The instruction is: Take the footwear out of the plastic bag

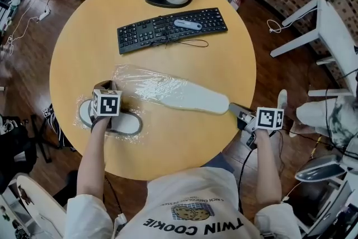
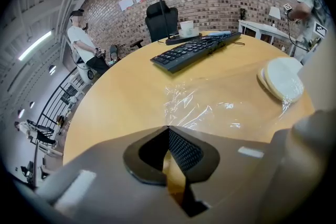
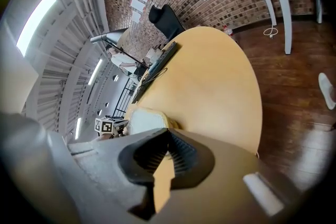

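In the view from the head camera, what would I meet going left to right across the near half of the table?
left gripper → clear plastic bag → white footwear → right gripper. The grey shoe under the left gripper overlaps it, so it is left out.

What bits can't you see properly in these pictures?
Head view: the left hand-held gripper and its cube cover the middle of the left slipper.
Right gripper view: the right hand-held gripper hides most of the white slipper, so any pinch on it is unclear.
Keyboard letters: too small everywhere.
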A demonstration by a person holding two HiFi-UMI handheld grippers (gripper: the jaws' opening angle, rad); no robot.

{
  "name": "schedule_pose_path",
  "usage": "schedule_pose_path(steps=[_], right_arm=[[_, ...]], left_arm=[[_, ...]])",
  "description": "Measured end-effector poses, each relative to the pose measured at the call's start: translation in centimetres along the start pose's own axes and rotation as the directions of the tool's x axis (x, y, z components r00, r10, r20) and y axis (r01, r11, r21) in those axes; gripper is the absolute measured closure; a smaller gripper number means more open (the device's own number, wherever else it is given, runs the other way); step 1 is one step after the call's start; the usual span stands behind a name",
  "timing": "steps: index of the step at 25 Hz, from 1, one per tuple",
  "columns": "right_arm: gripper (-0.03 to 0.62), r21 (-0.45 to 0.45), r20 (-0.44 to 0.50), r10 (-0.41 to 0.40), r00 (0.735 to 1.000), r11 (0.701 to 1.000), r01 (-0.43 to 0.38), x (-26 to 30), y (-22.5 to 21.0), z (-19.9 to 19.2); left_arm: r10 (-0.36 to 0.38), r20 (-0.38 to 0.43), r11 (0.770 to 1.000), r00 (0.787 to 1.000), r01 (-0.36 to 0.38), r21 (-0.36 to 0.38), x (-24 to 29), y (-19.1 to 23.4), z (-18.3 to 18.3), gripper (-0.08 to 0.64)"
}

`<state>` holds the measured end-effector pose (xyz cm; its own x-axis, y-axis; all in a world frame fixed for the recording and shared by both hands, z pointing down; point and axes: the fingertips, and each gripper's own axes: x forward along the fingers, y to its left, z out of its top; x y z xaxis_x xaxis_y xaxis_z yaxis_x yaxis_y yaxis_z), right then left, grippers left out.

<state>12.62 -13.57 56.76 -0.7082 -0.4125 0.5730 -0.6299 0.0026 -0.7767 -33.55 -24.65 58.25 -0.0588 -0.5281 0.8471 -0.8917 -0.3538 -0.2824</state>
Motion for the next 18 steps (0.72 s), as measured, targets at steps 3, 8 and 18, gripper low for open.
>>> schedule_pose_path(steps=[3,8,18], right_arm=[[0.589,0.013,0.007,-0.011,1.0,1.0,0.011,-0.8,-0.9,0.1],[0.589,0.017,0.017,-0.057,0.998,0.998,0.057,-2.6,-2.5,0.2],[0.589,-0.008,0.059,-0.108,0.992,0.994,0.109,-4.7,-4.1,0.9]], left_arm=[[0.009,-0.005,1.0,1.0,-0.009,0.003,0.1,0.0,0.0,0.56],[0.025,-0.015,1.0,1.0,-0.025,0.0,0.0,0.1,0.1,0.56],[0.024,-0.03,1.0,0.999,-0.025,-0.019,0.0,0.3,-0.2,0.56]])
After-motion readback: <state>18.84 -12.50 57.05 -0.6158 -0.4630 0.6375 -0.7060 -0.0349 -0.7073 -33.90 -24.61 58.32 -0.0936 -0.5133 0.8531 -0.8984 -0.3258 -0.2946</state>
